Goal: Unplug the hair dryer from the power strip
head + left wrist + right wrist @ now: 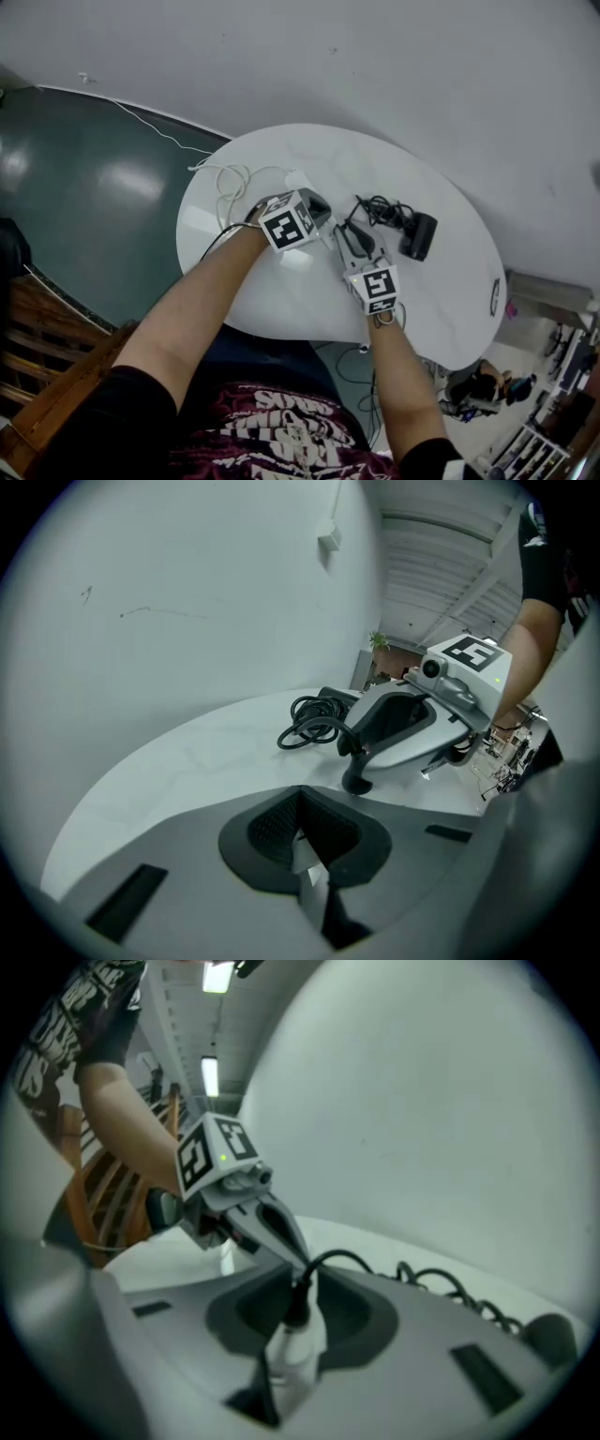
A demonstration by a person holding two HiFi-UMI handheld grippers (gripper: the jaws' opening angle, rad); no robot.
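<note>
A black hair dryer (419, 234) lies on the round white table (281, 291), with its coiled black cord (380, 211) beside it. My left gripper (317, 214) is shut on a white piece (305, 860) that looks like the edge of the power strip, most of which is hidden. My right gripper (349, 234) points at the left one from close by. The dryer's plug (298, 1340), white with a black cord stub, leans loosely in the gap of the right gripper (291, 1335), with a dark gap beside it. The left gripper view shows that plug (356, 761) at the right gripper's tips.
A thin white cable (230, 187) loops across the table's far left side and runs off over the dark green floor (94, 187). A small dark object (494, 295) lies near the table's right edge. A wooden bench (37, 375) stands at the lower left.
</note>
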